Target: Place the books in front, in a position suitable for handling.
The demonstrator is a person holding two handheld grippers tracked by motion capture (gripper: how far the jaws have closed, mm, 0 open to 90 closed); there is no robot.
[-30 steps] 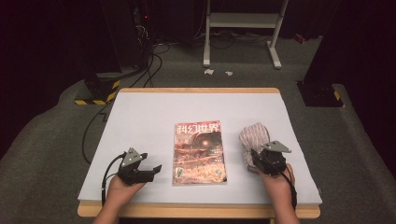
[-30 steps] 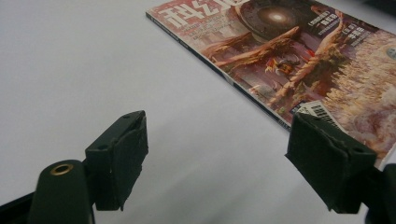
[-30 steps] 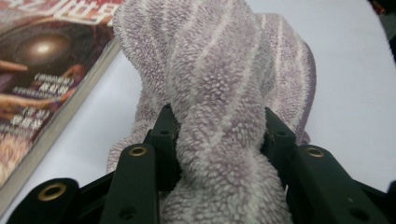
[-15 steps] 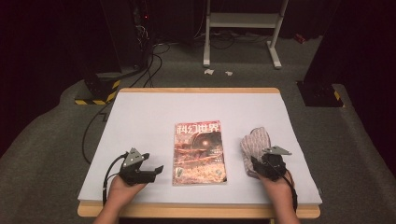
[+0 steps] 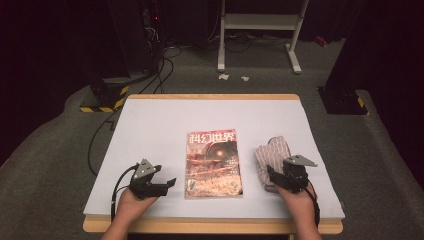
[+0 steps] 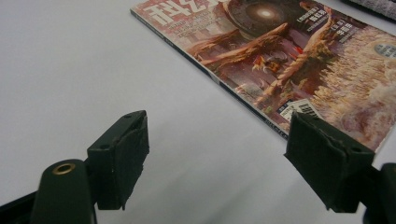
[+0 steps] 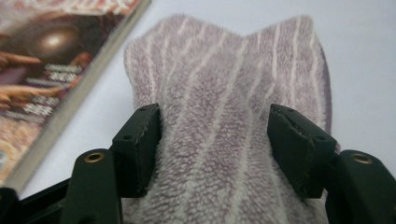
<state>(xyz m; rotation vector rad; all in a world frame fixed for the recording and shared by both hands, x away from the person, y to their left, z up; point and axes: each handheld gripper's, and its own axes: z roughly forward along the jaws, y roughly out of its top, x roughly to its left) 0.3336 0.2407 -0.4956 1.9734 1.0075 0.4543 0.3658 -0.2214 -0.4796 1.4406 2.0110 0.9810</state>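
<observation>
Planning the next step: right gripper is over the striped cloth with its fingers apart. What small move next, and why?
Probably lift the right gripper straight up off the striped cloth. Its fingers have just been opening; the cloth lies between them, bunched on the table beside the magazine, and the far pad looks clear of it. That reads as a release, though it could be a regrasp. The left gripper rests open, idle.

The left gripper (image 6: 217, 163), jaws apart, hovers just beside the magazine (image 6: 299, 60).
</observation>
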